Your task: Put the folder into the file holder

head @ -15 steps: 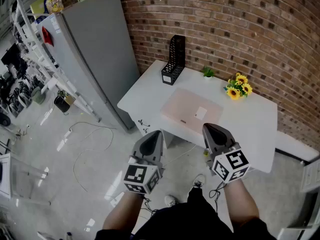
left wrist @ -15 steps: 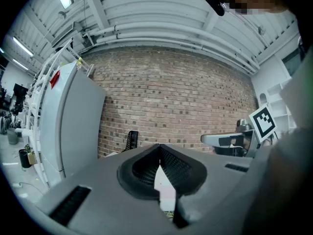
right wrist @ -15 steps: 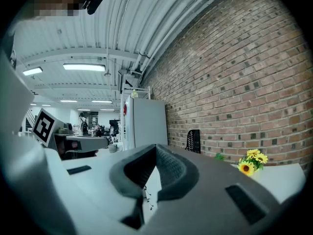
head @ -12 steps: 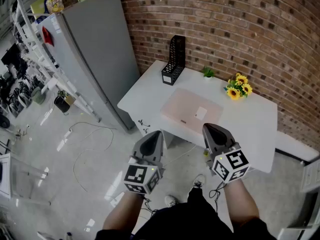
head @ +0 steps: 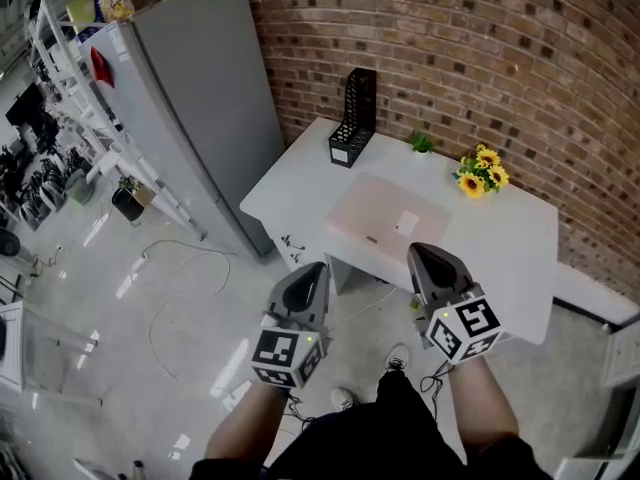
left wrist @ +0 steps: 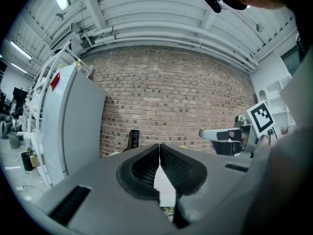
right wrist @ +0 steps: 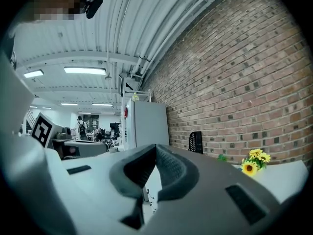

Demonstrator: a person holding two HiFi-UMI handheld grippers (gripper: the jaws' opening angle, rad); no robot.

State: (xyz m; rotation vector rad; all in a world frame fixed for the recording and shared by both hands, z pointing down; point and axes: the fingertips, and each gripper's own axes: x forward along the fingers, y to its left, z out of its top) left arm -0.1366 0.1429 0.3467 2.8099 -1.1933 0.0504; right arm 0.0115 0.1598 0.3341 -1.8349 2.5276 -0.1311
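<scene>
The left hand-held gripper [head: 317, 268] and right hand-held gripper [head: 416, 254] are closed (holding nothing), near the white desk [head: 500, 253] with a flat pink folder [head: 380, 213].

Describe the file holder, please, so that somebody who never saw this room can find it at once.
Look at the white table against the brick wall. At its far left corner stands the file holder. It is the only black, upright mesh thing there; the folder lies flat and pink, the flowers are yellow.
</scene>
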